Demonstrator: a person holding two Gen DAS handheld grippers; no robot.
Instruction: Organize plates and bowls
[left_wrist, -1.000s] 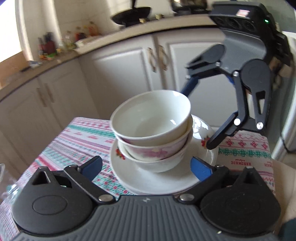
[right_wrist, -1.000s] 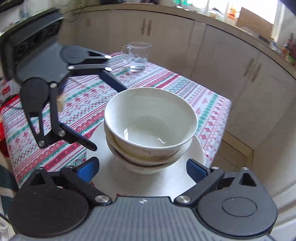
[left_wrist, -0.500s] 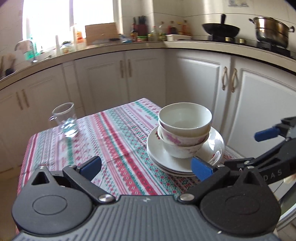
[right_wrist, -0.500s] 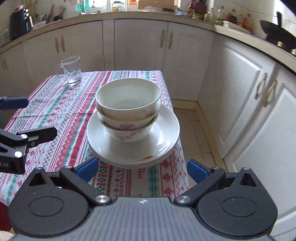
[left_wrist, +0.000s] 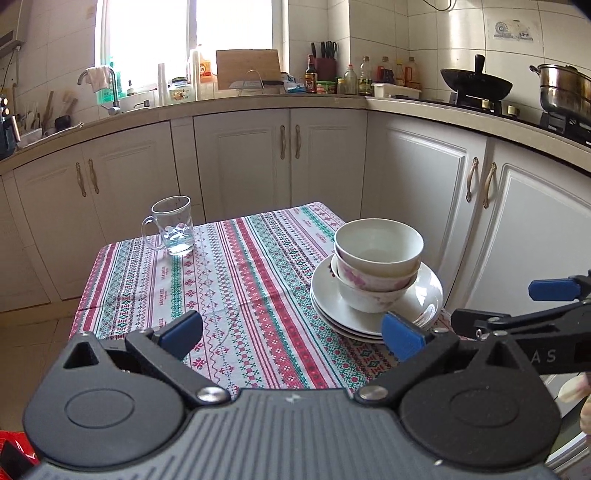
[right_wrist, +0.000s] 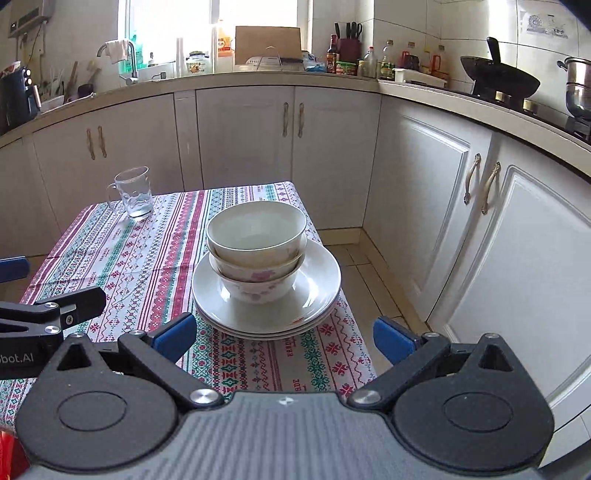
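Right wrist view puts the stack of bowls (right_wrist: 256, 251) just left of frame centre, sitting on the stacked plates (right_wrist: 314, 295), which rest near the right-hand edge of the patterned tablecloth (right_wrist: 140, 266). The right gripper (right_wrist: 284, 338) sits at the bottom of the frame with its blue-tipped fingers spread wide and nothing between them; the plates lie straight ahead of it, just beyond the fingertips and not touching.

From the left wrist view the same bowls (left_wrist: 376, 258) and plates (left_wrist: 424, 299) fall in the right half of the frame, ahead and to the right of the left gripper (left_wrist: 291, 334), whose jaws are likewise wide apart and empty. Its right fingertip (left_wrist: 400, 336) overlaps the near plate rim in the picture, though contact cannot be confirmed.

Judging by this, the right hand is better lined up with the stack, which faces it squarely; the left would have to swing rightward. The stack has no long axis, being round, so approach direction matters little. A glass mug (left_wrist: 171, 227) stands well apart in the upper left of the cloth.
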